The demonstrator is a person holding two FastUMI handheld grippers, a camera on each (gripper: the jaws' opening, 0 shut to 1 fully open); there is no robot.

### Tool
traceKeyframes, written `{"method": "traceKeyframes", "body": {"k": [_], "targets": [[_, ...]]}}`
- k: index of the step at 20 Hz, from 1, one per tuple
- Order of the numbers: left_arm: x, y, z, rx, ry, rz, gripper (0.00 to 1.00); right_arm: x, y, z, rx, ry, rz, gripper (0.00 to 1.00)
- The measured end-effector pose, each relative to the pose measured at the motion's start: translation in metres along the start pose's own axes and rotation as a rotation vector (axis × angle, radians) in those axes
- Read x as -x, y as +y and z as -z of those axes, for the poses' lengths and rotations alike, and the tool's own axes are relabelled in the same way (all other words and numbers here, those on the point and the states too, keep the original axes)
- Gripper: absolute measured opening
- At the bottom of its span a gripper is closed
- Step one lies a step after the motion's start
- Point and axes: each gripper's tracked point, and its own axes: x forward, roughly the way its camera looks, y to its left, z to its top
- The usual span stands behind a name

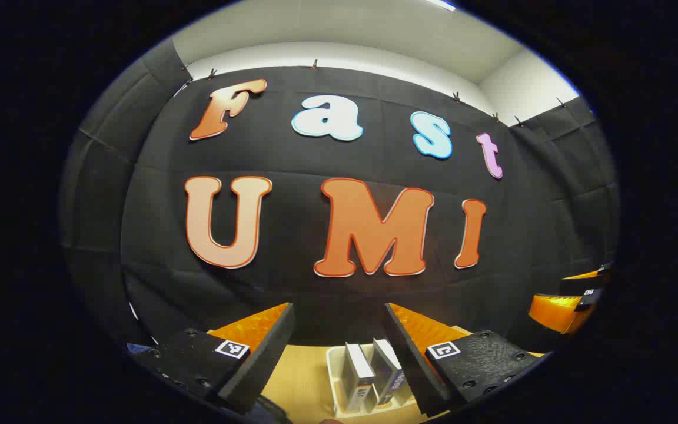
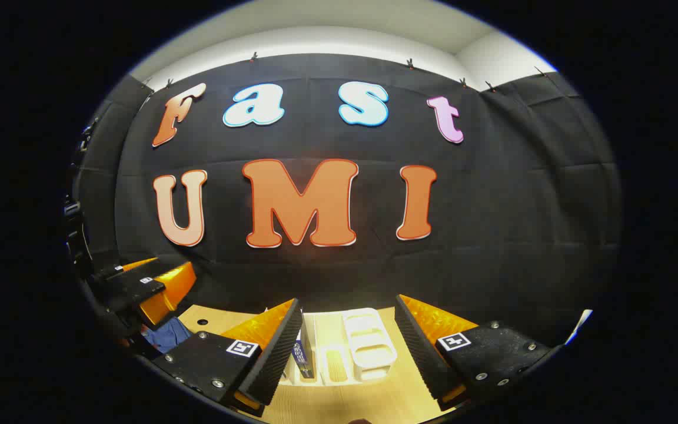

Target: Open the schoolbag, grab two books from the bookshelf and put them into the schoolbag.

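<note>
While both pairs of fingers (image 1: 283, 347) gape empty, books (image 1: 371, 374) in bookshelf (image 2: 368, 344) just beyond.

We can read nothing on the books (image 1: 368, 377) (spine print too small); gripper tags (image 1: 232, 348) carry coded squares.

A smooth pale wood surface (image 2: 368, 394) is seen at lower centre, carrying a glossy white plastic bookshelf (image 2: 368, 347) with matt dividers

Books (image 1: 368, 371) stand (upright) in bookshelf (image 1: 333, 377) on table (image 1: 298, 377).
</note>
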Motion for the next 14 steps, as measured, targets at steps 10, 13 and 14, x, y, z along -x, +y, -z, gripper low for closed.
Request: {"method": "traceKeyframes", "body": {"k": [10, 13, 14], "targets": [[0.006, 0.036, -0.003, -0.010, 0.013, -0.220, 0.94, -0.068, 0.012, 0.017, -0.021, -0.020, -0.157, 0.95], [0.024, 0.049, 0.001, 0.033, 0.000, -0.273, 0.93, -0.073, 0.018, 0.011, -0.024, -0.060, -0.172, 0.95], [0.026, 0.049, 0.003, 0.046, -0.006, -0.271, 0.94, -0.074, 0.021, 0.012, -0.032, -0.063, -0.175, 0.95]]}}
